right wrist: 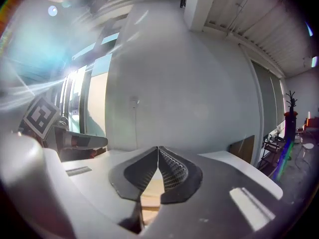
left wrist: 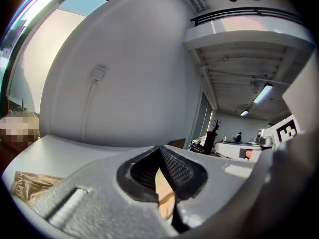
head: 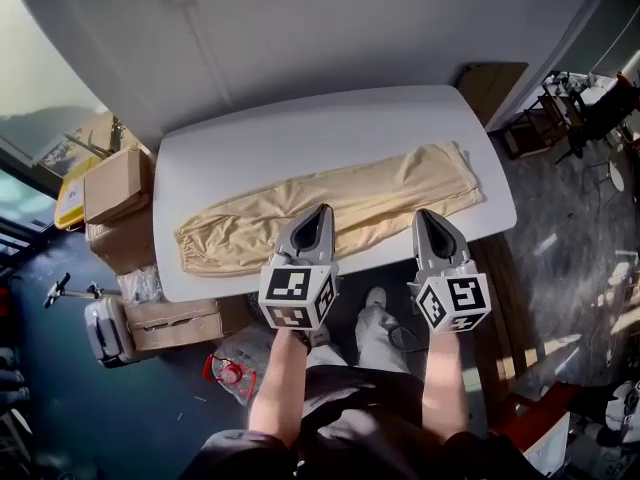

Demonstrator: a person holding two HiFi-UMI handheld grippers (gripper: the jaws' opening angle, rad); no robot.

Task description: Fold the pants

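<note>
Beige pants [head: 380, 193] lie flat and lengthwise on the white table [head: 300, 133], waistband at the left and leg ends at the right. My left gripper [head: 324, 209] hangs over the near edge of the pants at mid-length, its fingertips meeting with nothing between them. The right gripper [head: 424, 214] is over the near edge further right, also shut and empty. In the left gripper view the jaws [left wrist: 160, 148] touch at the tip, with beige cloth [left wrist: 30, 185] lower left. The right gripper view shows shut jaws [right wrist: 158, 148] and the pants [right wrist: 149, 193] below them.
Cardboard boxes [head: 115, 183] are stacked left of the table, and another box [head: 175, 323] sits on the floor below its near left corner. A wooden board [head: 495, 83] stands by the far right corner. The wall runs right behind the table. My legs and shoe [head: 375, 298] are at the near edge.
</note>
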